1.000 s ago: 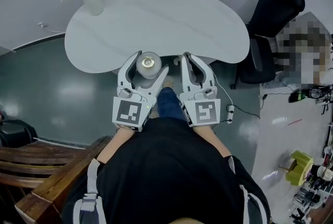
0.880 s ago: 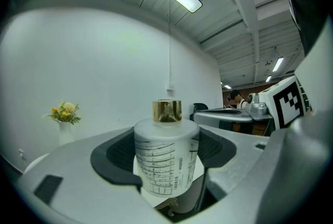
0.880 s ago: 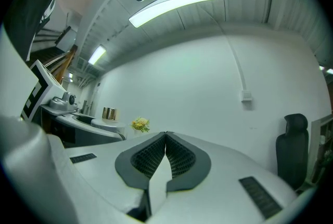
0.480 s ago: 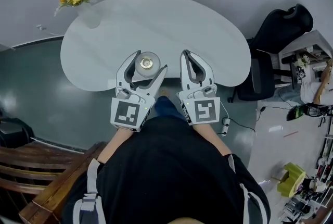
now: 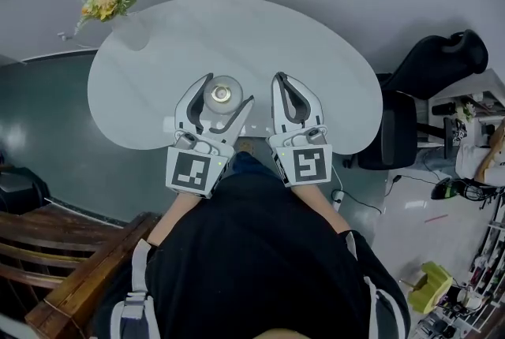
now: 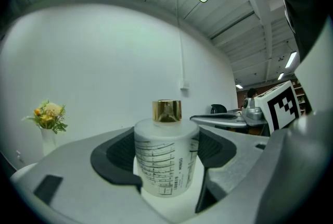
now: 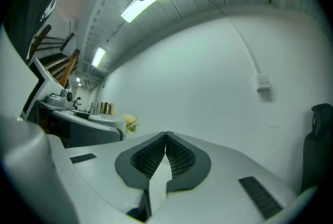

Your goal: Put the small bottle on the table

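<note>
A small frosted white bottle (image 5: 223, 96) with a gold cap sits upright between the jaws of my left gripper (image 5: 227, 94), which is shut on it over the near part of the white table (image 5: 260, 38). In the left gripper view the bottle (image 6: 166, 158) fills the gap between the dark pads, black line print on its side. My right gripper (image 5: 282, 82) hangs beside it, over the table's near edge, jaws shut with nothing in them. The right gripper view shows the right gripper's (image 7: 165, 137) ribbed pads meeting at the tips.
A vase of yellow flowers (image 5: 106, 0) stands at the table's far left edge. A black office chair (image 5: 422, 97) is at the right of the table. A wooden bench (image 5: 55, 251) lies at my near left. Cluttered desks are at the far right.
Both grippers and the held bottle have moved forward, from the table's near edge to over its top. The left gripper's hold is the same and the right stays shut.
</note>
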The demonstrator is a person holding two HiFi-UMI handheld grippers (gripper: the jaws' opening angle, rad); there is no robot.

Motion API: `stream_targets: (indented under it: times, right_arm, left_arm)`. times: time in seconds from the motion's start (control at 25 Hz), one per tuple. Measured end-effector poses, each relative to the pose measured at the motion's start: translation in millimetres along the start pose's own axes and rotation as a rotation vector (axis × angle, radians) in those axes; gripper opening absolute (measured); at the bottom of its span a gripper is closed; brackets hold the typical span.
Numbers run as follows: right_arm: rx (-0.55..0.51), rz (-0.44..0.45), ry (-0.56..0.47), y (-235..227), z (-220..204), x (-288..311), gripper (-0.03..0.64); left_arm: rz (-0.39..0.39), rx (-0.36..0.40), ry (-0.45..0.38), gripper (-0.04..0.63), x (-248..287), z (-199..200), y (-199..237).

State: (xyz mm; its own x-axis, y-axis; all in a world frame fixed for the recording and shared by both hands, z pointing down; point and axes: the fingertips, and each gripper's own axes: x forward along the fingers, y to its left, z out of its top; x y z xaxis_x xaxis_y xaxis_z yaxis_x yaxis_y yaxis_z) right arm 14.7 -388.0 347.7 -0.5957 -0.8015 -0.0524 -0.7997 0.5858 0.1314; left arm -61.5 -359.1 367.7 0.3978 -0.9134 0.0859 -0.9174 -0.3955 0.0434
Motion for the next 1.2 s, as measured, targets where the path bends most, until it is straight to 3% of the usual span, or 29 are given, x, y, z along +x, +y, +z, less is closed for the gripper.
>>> stream_targets:
  times: [0.32, 0.48, 0.56, 0.92, 1.08, 1.2]
  right_arm:
    - [0.008, 0.066, -0.009, -28, -10, 33, 0.023]
    - [0.011, 0.106, 0.039, -32, -21, 43, 0.023]
    - [0.012, 0.11, 0.001, -33, -18, 48, 0.023]
    - [0.003, 0.117, 0.031, -23, -16, 63, 0.023]
    - [0.007, 0.105, -0.012, -19, -3, 72, 0.023]
    - [-0.004, 0.101, 0.035, -17, -7, 72, 0.023]
  left_arm:
    - [0.055, 0.003, -0.007, 0.336, 41, 5, 10]
    - [0.077, 0.003, -0.011, 0.336, 54, 5, 14]
    - [0.082, -0.001, -0.009, 0.336, 58, 4, 15]
    - [0.075, -0.002, -0.01, 0.336, 61, 7, 32]
    - [0.061, 0.018, -0.008, 0.336, 64, 15, 42]
    - [0.048, 0.028, -0.007, 0.336, 68, 18, 46]
